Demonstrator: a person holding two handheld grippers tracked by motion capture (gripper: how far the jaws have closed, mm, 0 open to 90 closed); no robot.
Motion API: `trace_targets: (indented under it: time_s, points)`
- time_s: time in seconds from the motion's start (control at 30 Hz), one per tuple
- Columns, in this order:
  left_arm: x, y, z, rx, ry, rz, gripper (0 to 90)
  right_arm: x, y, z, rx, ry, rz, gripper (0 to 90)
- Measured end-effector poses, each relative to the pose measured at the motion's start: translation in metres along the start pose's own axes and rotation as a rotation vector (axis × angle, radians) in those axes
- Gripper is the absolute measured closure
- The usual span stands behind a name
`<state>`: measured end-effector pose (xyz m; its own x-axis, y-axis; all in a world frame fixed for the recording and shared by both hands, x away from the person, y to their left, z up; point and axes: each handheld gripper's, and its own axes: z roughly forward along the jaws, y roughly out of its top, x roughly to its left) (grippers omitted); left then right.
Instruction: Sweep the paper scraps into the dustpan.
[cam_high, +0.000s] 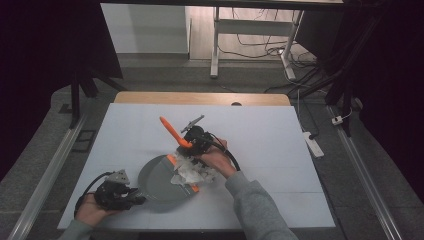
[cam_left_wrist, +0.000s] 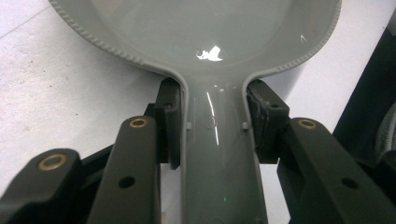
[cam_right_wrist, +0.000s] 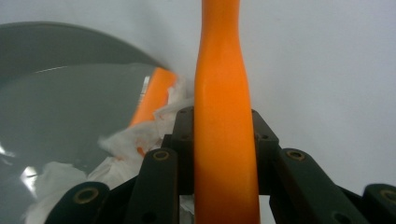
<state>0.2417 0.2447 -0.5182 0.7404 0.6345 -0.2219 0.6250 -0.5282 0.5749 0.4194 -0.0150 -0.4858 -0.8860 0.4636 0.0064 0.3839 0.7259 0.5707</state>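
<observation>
Low in the left of the high view, the left gripper (cam_high: 131, 196) lies level on the white table (cam_high: 260, 130), held by a hand (cam_high: 90, 210) whose forearm comes in from the bottom edge. Its jaws point right and are clamped on the handle of a grey dustpan (cam_high: 160, 182), which lies flat near the lower middle of the frame. From the left gripper view, both pads (cam_left_wrist: 169, 122) press against the sides of the dustpan (cam_left_wrist: 219, 154) handle, just below where it widens into the pan.

Near the centre of the high view, the right gripper (cam_high: 192, 145) is held by a hand (cam_high: 216, 162) at the end of a grey-sleeved forearm that rises from the bottom edge and slants up to the left. Its jaws are closed on the orange handle of a brush (cam_high: 172, 131), which tilts up toward the upper left. Seen from the right gripper view, the brush (cam_right_wrist: 224, 140) handle runs straight up between the two black jaws, gripped on both sides.

Crumpled white paper (cam_high: 192, 171) lies at the right rim of the dustpan, just below the right gripper. From the right gripper view, the paper (cam_right_wrist: 126, 140) sits at the pan's edge, with an orange part among it, at the left of the frame.
</observation>
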Motion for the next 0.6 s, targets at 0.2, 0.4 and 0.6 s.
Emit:
trace_targets:
  time_s: [0.2,0.4,0.6]
  points:
    - [0.0,0.0,0.0,0.002,0.002,0.002,61.3,0.014,-0.001,-0.001,-0.015,0.031,-0.03,70.1]
    - [0.0,0.0,0.0,0.003,0.005,0.004,61.3,0.027,0.003,-0.002,-0.031,0.068,-0.07,70.1]
    - [0.0,0.0,0.0,0.001,0.002,0.002,61.3,0.032,0.004,-0.011,-0.066,0.08,-0.088,70.0]
